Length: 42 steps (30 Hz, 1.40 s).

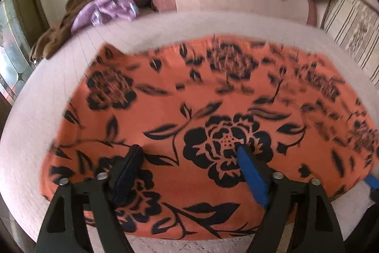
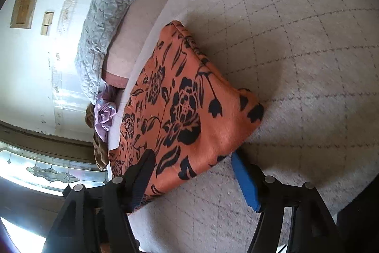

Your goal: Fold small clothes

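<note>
The left claw (image 1: 188, 148) points steeply down, and its two fingers stand wide apart with nothing pressed between them. One finger (image 1: 129, 165) is black and the other carries a blue pad (image 1: 251, 172). The right claw (image 2: 191, 158) is rolled to one side and points less steeply down. Its jaws are also apart, the black finger (image 2: 142, 172) on the left, the blue pad (image 2: 244, 181) on the right.

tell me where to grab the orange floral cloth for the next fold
Take the orange floral cloth at its near corner, pinching the edge beside the right gripper, coming in low from the near side. The cloth lies flat on the white bedspread, so only edges give the open jaws something to close on.
</note>
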Tool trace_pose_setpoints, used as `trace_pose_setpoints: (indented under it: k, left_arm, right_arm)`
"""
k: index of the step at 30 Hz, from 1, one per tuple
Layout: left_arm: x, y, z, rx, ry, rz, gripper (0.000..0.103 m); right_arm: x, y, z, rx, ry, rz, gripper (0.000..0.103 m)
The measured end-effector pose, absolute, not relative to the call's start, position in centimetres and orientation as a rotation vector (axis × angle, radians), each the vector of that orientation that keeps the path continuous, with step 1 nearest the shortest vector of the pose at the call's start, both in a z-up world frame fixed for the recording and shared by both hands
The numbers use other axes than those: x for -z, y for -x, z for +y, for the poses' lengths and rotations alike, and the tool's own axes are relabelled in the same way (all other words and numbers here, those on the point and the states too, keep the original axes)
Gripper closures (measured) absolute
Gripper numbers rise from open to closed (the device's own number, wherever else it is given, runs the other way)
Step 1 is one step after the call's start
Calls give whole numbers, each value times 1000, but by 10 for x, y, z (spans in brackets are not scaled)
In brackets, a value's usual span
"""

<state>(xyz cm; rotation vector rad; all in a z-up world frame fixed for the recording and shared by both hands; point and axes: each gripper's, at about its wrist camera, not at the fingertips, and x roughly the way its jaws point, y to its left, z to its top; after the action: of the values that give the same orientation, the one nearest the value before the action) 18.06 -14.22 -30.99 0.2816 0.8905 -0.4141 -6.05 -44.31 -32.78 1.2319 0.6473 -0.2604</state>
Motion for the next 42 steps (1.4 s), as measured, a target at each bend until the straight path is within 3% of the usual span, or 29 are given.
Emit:
trace_pose_setpoints:
  k: [1, 3, 10, 14, 19, 21, 22, 23, 26, 31, 36, 42]
  left_arm:
    - [311, -180, -142, 389, -282, 871, 6]
    - [312, -184, -140, 361, -268, 885, 2]
    - [302, -183, -125, 426, -295, 931, 0]
    - [268, -188, -80, 303, -260, 800, 0]
    - [309, -223, -35, 207, -201, 1036, 0]
    - [313, -228, -18, 235, -50, 1069, 0]
    - [308, -227, -16, 254, -42, 1072, 0]
    - [303, -225, -16, 267, -64, 1051, 0]
    - [288, -220, -5, 203, -108, 966, 0]
    - [271, -227, 30, 159, 9, 946, 0]
    - [257, -236, 67, 29, 40, 890, 0]
    - [256, -258, 129, -129, 136, 882, 0]
  right_arm:
    - [328, 60, -444, 259, -1229, 640, 32]
    - [329, 60, -446, 257, -1231, 628, 31]
    - [330, 69, -454, 256, -1292, 582, 32]
    - [329, 73, -456, 265, -1293, 566, 32]
    - [332, 64, -460, 302, -1294, 519, 31]
    - [330, 56, -460, 325, -1259, 504, 34]
    - [328, 51, -458, 346, -1229, 506, 45]
    - [327, 47, -457, 359, -1207, 517, 65]
    - [327, 33, -451, 382, -1172, 568, 75]
    - [262, 10, -408, 377, -823, 565, 78]
    - [199, -21, -348, 249, -661, 518, 78]
    - [180, -73, -262, 83, -595, 558, 78]
